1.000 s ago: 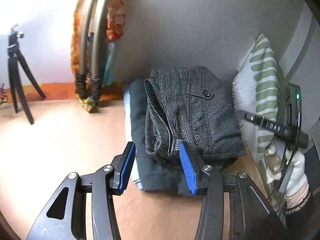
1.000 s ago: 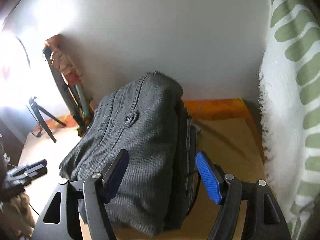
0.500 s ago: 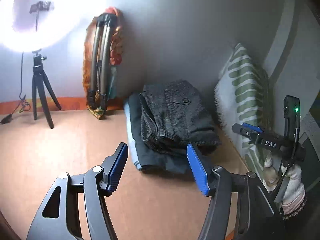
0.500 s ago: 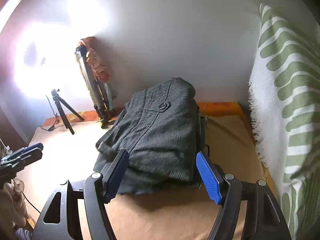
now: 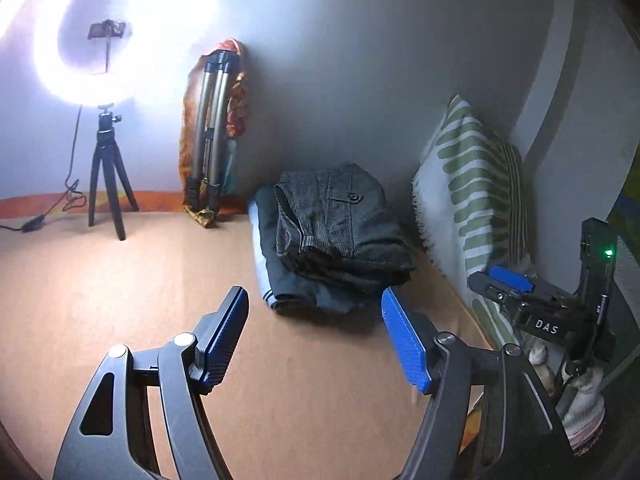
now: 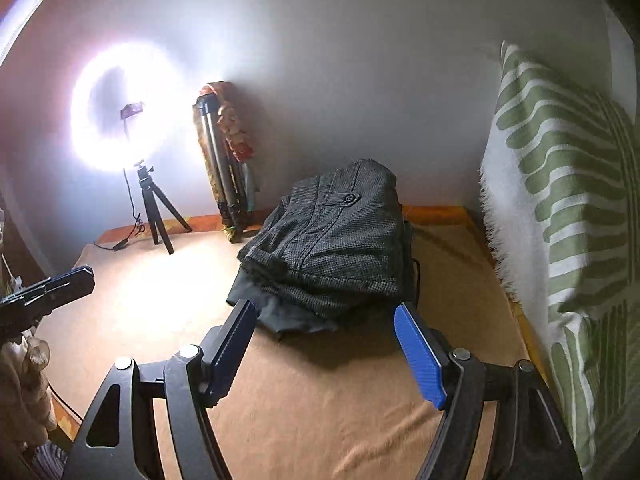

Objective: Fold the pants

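The folded grey checked pants (image 5: 340, 224) lie on top of a stack of folded dark clothes (image 5: 288, 292) on the tan surface by the back wall. They also show in the right wrist view (image 6: 332, 240). My left gripper (image 5: 314, 340) is open and empty, well short of the stack. My right gripper (image 6: 326, 348) is open and empty, just in front of the stack. The right gripper also shows in the left wrist view (image 5: 516, 288), and the left gripper shows in the right wrist view (image 6: 48, 288).
A green-striped white pillow (image 5: 472, 200) leans on the right wall, also in the right wrist view (image 6: 560, 208). A lit ring light on a small tripod (image 5: 108, 184) and a folded tripod with orange cloth (image 5: 212, 136) stand at the back wall.
Both grippers have pulled back from the stack of folded clothes, which now lies farther away. Both stay open and empty.
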Tool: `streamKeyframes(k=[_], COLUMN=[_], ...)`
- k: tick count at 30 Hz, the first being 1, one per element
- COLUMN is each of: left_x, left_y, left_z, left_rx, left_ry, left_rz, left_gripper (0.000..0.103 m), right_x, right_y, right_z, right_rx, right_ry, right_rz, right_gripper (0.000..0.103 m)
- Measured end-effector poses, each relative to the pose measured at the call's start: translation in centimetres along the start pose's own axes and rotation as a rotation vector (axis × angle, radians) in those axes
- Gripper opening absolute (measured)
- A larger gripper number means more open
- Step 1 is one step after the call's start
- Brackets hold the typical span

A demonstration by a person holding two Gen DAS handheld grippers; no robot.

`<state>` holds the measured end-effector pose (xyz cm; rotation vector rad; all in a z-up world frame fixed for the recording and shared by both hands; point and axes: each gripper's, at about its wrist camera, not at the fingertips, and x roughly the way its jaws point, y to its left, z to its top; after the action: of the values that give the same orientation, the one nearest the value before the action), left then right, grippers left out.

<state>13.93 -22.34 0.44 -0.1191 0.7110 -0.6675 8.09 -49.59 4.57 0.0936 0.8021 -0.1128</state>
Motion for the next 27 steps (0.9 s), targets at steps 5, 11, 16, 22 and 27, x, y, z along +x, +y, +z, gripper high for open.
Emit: streamKeyframes(k=[5,11,16,22,27], left_x=[-0.8,-2.1,-2.6,-3.1,-3.1], left_y=[-0.5,-1.2,-0.8,-0.7,-0.5], left_z=[-1.2,-2.4,-3.1,-4.0,-4.7], left_rx=[0.027,0.123,0.128,0.156,0.162], left_ry=[0.0,-0.043,-0.038,-0.027,-0.015], left_rz=[0.025,0.084,0.087,0.102,0.108], left_gripper=[0.069,0.081,0.081,0.081,0.081], right_x=[-2.6,-4.6,-4.9,-4.6,-4.6], right_y=[1.3,3.1,4.2,4.8,4.7], right_z=[-1.2,-2.4,-3.3,-4.7,-5.7], right_rx=[0.002,-0.024,-0.013,0.023,0.066], right_ry=[-0.04,-0.087,-0.1,-0.109,-0.114], right_rz=[-0.044,-0.119,-0.131,-0.143,-0.155], right_gripper=[0.08,0.088,0.093,0.097,0.1])
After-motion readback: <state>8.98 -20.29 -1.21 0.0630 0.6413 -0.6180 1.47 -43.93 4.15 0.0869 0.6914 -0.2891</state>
